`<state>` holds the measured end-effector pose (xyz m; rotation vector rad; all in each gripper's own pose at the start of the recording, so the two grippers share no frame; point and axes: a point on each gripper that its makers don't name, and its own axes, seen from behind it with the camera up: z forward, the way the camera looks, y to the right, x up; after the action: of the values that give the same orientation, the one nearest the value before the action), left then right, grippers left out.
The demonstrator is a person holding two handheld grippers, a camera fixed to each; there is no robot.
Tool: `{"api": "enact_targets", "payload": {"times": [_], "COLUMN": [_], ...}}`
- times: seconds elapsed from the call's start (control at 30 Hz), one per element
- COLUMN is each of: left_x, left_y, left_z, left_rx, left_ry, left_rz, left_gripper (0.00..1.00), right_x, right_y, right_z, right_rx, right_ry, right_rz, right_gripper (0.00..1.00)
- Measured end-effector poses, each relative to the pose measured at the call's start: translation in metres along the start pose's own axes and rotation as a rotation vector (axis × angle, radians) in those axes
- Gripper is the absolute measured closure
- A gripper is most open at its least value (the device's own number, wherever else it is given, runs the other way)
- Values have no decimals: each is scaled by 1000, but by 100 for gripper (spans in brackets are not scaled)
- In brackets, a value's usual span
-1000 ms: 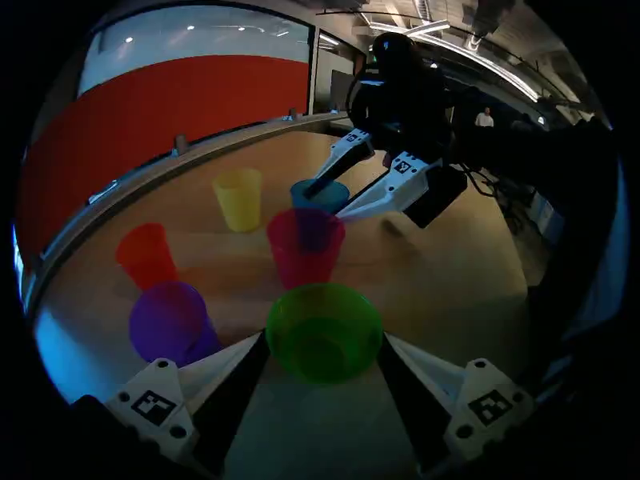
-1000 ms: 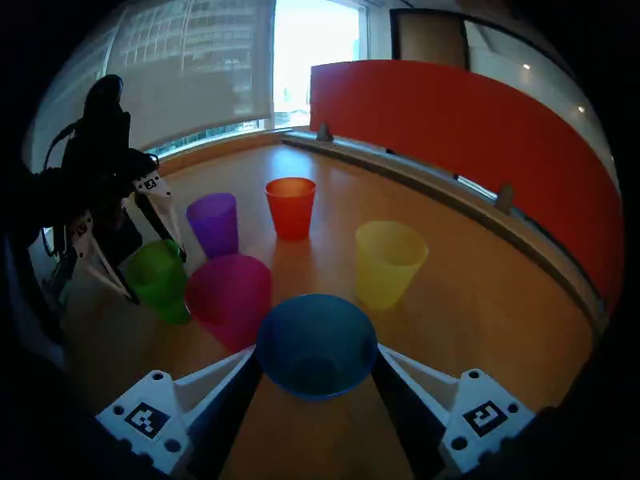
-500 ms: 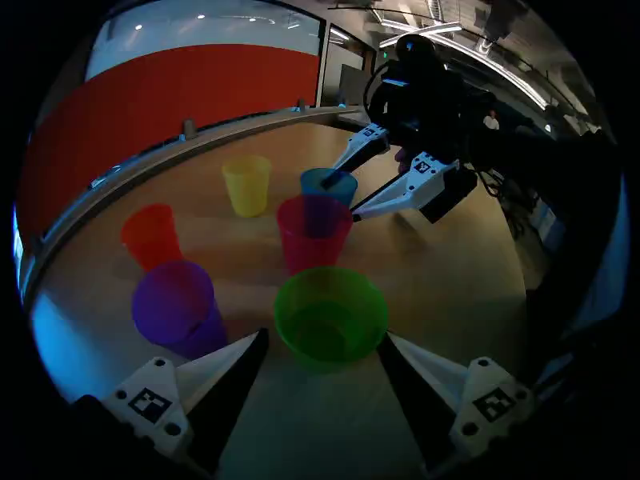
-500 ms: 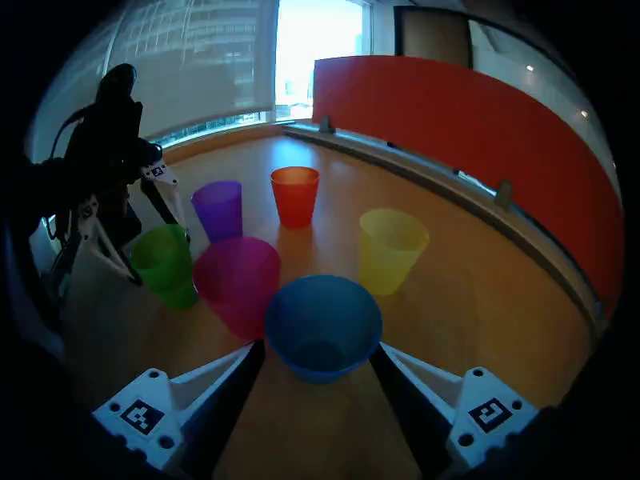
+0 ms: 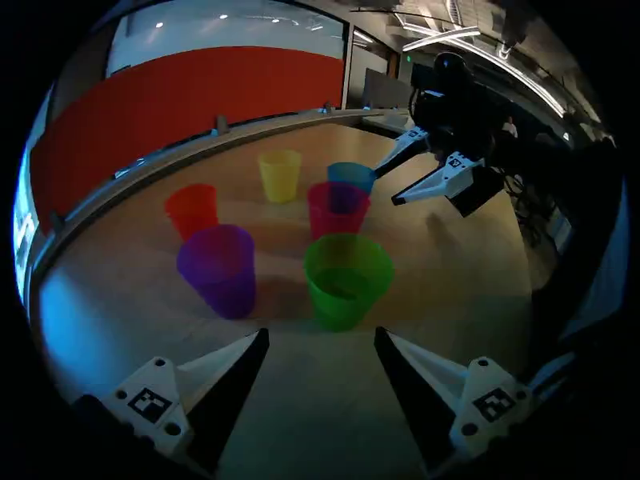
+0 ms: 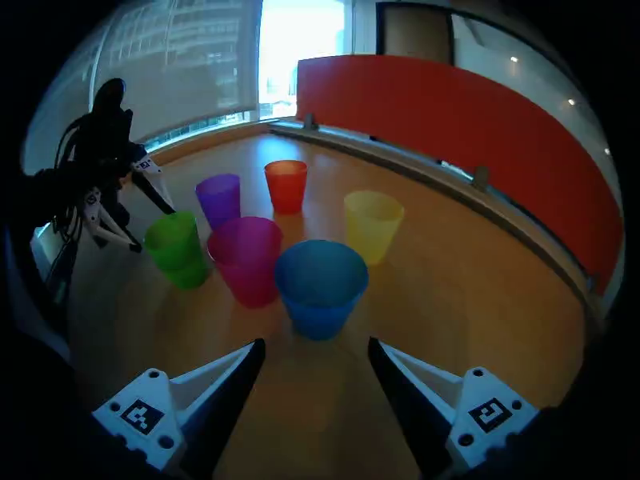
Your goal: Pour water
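Both grippers have backed off: green cup (image 5: 348, 280) and blue cup (image 6: 322, 286), earlier between the jaws, now stand free on the table (image 5: 472, 264) just ahead of left gripper (image 5: 321, 331) and right gripper (image 6: 316, 342), both spread wide, empty. Risk: magenta cup (image 6: 246, 258) crowds both, so a skewed re-approach could tip it; bare table lies on each gripper's near side.

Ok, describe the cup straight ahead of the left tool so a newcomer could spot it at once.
On the wooden table, six coloured cups stand in a cluster. The green cup stands nearest the left tool, a purple cup beside it and a pink cup behind. No other cup is green.
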<state>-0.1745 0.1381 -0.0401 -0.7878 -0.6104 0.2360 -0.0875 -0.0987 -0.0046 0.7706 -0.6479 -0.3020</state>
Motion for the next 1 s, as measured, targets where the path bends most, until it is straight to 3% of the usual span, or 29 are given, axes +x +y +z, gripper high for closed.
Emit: {"api": "enact_targets", "payload": {"times": [0.17, 0.37, 0.77, 1.0], "left_x": [-5, 1, 13, 27], "left_y": [-14, -30, -67, -89], "left_z": [-17, -42, -100, -140], "left_rx": [86, 202, 471, 605], "left_ry": [28, 108, 315, 466], "left_rz": [-23, -35, -101, -195], "left_gripper": [2, 2, 2, 2], "right_x": [4, 15, 61, 85], "right_y": [0, -3, 11, 28], "right_z": [-16, -41, -93, -123], "right_rx": [-53, -125, -352, -507], "right_ry": [39, 110, 342, 498], "right_rz": [30, 67, 125, 158], "right_gripper": [1, 0, 0, 0]}}
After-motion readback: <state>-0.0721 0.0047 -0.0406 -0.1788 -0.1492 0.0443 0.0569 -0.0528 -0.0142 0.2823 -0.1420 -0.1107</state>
